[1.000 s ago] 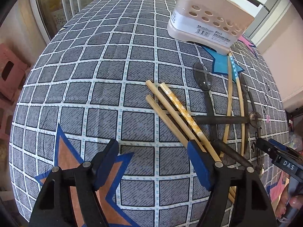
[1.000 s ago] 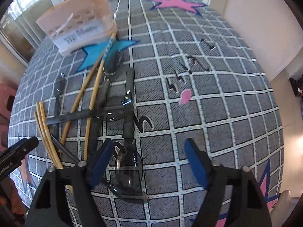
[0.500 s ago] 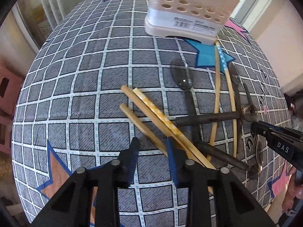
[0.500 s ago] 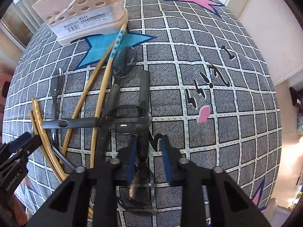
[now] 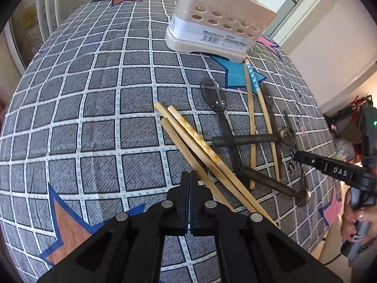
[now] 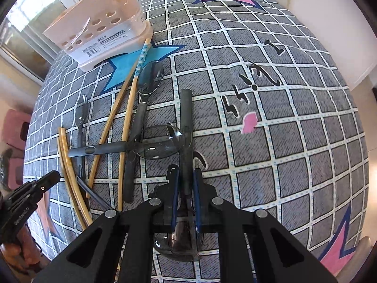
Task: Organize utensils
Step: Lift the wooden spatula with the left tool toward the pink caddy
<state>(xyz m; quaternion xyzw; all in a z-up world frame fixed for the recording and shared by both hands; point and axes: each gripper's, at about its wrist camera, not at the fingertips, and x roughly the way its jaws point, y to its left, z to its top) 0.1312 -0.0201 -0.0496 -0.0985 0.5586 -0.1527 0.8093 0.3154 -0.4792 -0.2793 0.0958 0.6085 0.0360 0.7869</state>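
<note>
Checked tablecloth (image 6: 294,141): my right gripper (image 6: 186,184) clamps 1 spoon (image 6: 185,118); left gripper (image 5: 189,184) just closed, empty. Next, lift it to the holder (image 6: 99,28).

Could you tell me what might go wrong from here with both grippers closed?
The right gripper is shut on a dark spoon handle that the clear bowl of a second spoon crosses; lifting could drag or flip that spoon. The left gripper looks shut beside the plain chopstick, not on it, so it may rise empty.
</note>
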